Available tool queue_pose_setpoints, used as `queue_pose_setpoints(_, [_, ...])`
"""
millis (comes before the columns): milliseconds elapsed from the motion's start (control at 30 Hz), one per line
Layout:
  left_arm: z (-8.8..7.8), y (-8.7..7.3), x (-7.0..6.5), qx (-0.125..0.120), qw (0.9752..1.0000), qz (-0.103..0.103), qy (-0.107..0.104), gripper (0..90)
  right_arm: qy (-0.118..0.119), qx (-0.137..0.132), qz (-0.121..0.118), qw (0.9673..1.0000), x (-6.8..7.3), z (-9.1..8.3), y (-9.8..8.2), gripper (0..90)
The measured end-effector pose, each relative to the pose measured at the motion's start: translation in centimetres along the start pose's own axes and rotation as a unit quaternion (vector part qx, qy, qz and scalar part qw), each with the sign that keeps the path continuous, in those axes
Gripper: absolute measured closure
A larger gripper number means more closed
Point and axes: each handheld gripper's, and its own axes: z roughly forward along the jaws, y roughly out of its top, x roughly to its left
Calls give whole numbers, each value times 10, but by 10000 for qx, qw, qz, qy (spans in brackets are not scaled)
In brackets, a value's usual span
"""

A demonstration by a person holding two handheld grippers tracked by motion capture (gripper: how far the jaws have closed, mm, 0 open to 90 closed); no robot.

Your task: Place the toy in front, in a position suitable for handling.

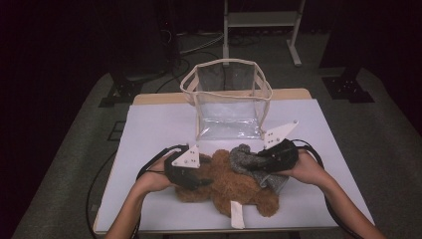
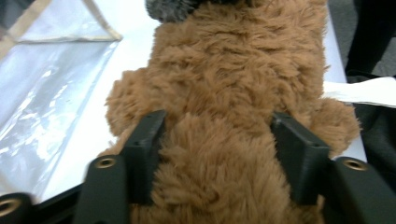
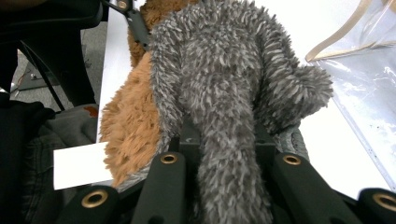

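Dim lab: lone table (image 1: 149, 124), floor cables (image 1: 199, 45)

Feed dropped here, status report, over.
Left gripper clamped on brown plush. Right gripper shut on grey plush. Clear bag open behind, path unobstructed.

Brown plush toy (image 1: 226, 181), grey fuzzy cloth (image 1: 247, 158), clear cream-trimmed bag (image 1: 229, 99)

1 brown plush toy (image 1: 226, 184), 1 grey plush garment (image 1: 251, 162), 1 clear bag (image 1: 229, 102), 2 grippers
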Motion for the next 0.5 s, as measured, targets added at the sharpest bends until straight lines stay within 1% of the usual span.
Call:
queue_pose_setpoints(33, [2,0,0,32,10000,5,-10,424,-21,12,-13,10000,2,-1,2,729])
queue_pose_setpoints(100, [4,1,-1,73,10000,29,-15,434,-32,25,-112,9999,4,0,9,729])
queue_pose_setpoints(167, [4,1,-1,81,9999,57,-14,441,-30,62,-240,9997,4,4,19,729])
queue_pose_setpoints(233, [5,1,-1,88,9999,72,-14,441,9,99,-265,9996,3,12,29,729])
queue_pose_setpoints(300, [5,1,-2,75,9999,68,15,440,66,173,-350,9992,1,24,38,730])
queue_pose_setpoints(367, [6,0,-2,67,10000,47,16,429,129,205,-399,9989,-1,36,44,730])
queue_pose_setpoints(400, [6,0,-2,101,9999,56,19,424,159,228,-400,9988,-2,40,46,730])
queue_pose_setpoints(433, [6,-1,-2,116,9999,50,28,422,161,240,-408,9987,-3,43,47,730])
queue_pose_setpoints(500, [5,-2,-2,41,10000,6,35,420,188,204,-353,9990,-4,43,46,730])
